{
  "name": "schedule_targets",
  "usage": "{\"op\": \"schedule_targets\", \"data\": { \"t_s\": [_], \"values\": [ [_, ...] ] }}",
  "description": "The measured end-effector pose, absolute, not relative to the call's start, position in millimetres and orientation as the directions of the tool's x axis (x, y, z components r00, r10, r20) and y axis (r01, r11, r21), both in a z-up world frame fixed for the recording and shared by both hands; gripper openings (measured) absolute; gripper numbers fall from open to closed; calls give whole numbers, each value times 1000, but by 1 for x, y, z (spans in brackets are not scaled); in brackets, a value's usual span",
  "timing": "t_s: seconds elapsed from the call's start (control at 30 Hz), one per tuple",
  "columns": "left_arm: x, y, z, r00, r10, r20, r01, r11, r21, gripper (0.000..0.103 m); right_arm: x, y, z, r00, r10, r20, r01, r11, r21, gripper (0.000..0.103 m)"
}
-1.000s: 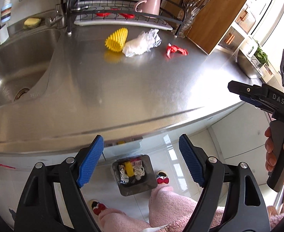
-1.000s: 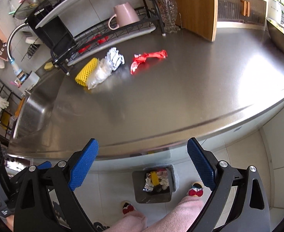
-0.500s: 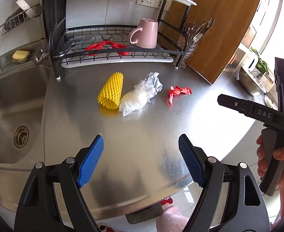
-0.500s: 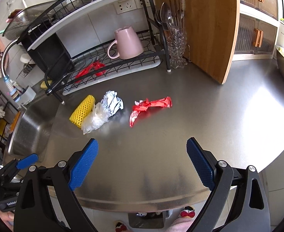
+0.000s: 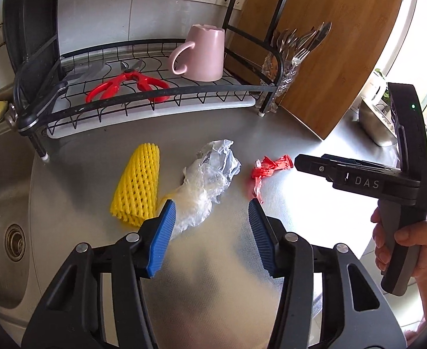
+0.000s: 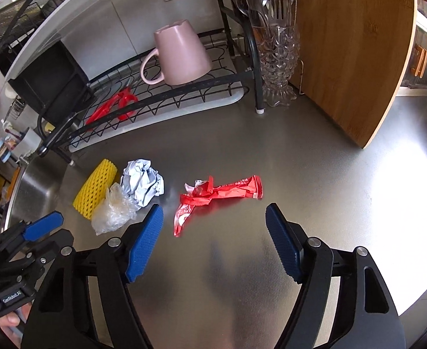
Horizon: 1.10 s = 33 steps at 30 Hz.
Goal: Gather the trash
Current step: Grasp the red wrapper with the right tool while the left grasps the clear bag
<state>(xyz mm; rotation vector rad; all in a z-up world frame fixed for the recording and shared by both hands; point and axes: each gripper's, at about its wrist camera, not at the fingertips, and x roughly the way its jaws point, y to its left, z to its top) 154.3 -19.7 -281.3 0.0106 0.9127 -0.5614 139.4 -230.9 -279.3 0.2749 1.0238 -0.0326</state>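
Now both grippers hang over the steel counter (image 6: pixel 315 151), empty, jaws spread wide.

Left gripper (image 5: pixel 210 226): clear bag (image 5: pixel 201 200) lies just ahead of the jaws, its near end beside the left pad. Crumpled paper (image 5: pixel 220 157) touches the bag's far end. Yellow net (image 5: pixel 137 186) sits just outside the left jaw, apparently touching the bag. Red wrapper (image 5: pixel 267 167) lies ahead of and outside the right jaw.

Right gripper (image 6: pixel 214 234): wrapper (image 6: pixel 219 195) lies ahead, between the jaw lines, its tail nearer the left pad. Paper (image 6: pixel 143 181), bag (image 6: pixel 113 210) and net (image 6: pixel 95 192) cluster ahead of and outside the left jaw. No bin in either view.

Risks, as judged:
- Bag is thin and slack. Pads closing on it may catch only a fold; it could slide out on the lift, or drag the paper along and drop it.
- Left pad is near the net. A close here could nip the net edge with the bag, giving a weak double grip.
- Wrapper lies flat on slick steel. Pads coming down shallow may push it forward instead of pinching; the raised crumpled middle looks like the better bite.
- Grippers sit near each other; the right one shows close beside the wrapper in the left view. Reaching together risks a knock.
- Rack (image 6: pixel 184 93) and glass holder (image 6: pixel 277 67) stand farther ahead; an overshoot could nudge them.
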Motion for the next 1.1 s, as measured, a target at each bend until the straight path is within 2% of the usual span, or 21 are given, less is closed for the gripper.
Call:
{"op": "schedule_targets", "data": {
  "t_s": [0.43,0.53,0.73,0.93,1.0,1.07,1.1],
  "values": [
    [180,-31,-312,428,-440,-789,455,859,-233,48,186,-225,-305,496,76,-865,144,975,168,74],
    [184,-31,-318,413,-430,-803,443,865,-235,48,194,-218,-312,467,63,-882,120,984,133,90],
    [190,-32,-322,407,-425,-809,446,865,-230,48,202,-209,-328,428,22,-904,76,995,60,90],
    [192,-26,-324,409,-425,-807,435,869,-237,36,204,-207,-339,399,17,-917,55,998,43,80],
    [191,-25,-324,409,-424,-808,436,869,-235,33,204,-207,-338,401,13,-916,52,998,36,72],
    [190,-24,-325,405,-422,-811,439,868,-232,32,205,-207,-338,401,-13,-916,51,999,9,57],
    [190,-24,-326,403,-421,-813,439,868,-232,31,205,-207,-337,403,-21,-915,48,999,-2,55]
  ]
}}
